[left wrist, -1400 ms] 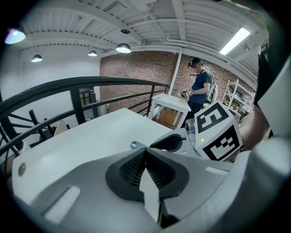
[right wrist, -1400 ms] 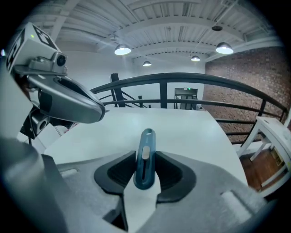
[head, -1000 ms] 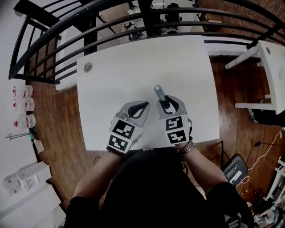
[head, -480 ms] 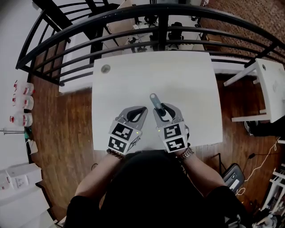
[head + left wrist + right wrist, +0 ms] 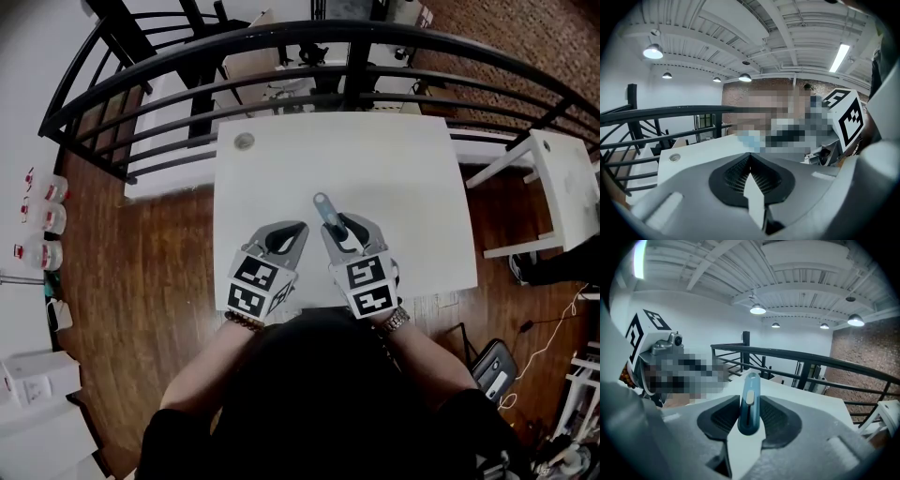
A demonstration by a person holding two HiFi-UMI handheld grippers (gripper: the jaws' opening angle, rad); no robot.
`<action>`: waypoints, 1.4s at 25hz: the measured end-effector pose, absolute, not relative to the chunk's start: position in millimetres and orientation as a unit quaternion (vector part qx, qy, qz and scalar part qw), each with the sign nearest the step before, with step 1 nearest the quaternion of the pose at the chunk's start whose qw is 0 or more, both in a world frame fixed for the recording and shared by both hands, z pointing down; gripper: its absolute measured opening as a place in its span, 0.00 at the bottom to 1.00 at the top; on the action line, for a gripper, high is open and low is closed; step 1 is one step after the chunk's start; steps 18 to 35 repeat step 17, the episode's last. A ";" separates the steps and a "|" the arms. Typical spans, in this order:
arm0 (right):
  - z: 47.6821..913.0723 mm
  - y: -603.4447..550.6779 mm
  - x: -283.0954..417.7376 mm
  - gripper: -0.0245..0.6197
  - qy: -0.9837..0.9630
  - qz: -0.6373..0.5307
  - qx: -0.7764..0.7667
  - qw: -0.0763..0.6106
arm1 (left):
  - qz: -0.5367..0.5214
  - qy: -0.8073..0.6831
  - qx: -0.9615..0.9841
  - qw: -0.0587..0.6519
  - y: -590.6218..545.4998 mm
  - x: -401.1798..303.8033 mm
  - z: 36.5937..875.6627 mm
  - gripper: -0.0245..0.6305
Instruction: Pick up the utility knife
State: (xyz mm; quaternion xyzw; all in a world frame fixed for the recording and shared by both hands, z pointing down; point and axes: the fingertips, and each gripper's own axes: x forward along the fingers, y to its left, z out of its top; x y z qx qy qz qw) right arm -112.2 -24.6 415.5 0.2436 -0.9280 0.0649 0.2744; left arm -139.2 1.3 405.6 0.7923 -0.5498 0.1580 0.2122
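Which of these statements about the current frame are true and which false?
1. The right claw is closed on the utility knife. True.
2. The left claw holds a second knife. False: its jaws are together with nothing between them.
3. The utility knife lies untouched on the white table. False: it is gripped between the right claw's pads and sticks out past its tips.
4. A small round insert sits near a far corner of the table. True.

Blue-grey utility knife (image 5: pixel 748 404), clamped, tip outward
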 end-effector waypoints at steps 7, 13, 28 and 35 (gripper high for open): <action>409.3 3.1 -125.3 0.24 -0.926 0.061 0.253 0.273 | 0.150 -0.544 0.801 0.201 25.4 -151.1 399.0 0.06; 405.0 18.0 -134.2 0.24 -0.926 0.058 0.258 0.268 | 0.147 -0.544 0.803 0.195 42.5 -160.4 395.7 0.06; 399.3 27.7 -139.6 0.24 -0.927 0.056 0.258 0.266 | 0.147 -0.544 0.803 0.193 52.3 -165.6 390.5 0.06; 399.3 27.7 -139.6 0.24 -0.927 0.056 0.258 0.266 | 0.147 -0.544 0.803 0.193 52.3 -165.6 390.5 0.06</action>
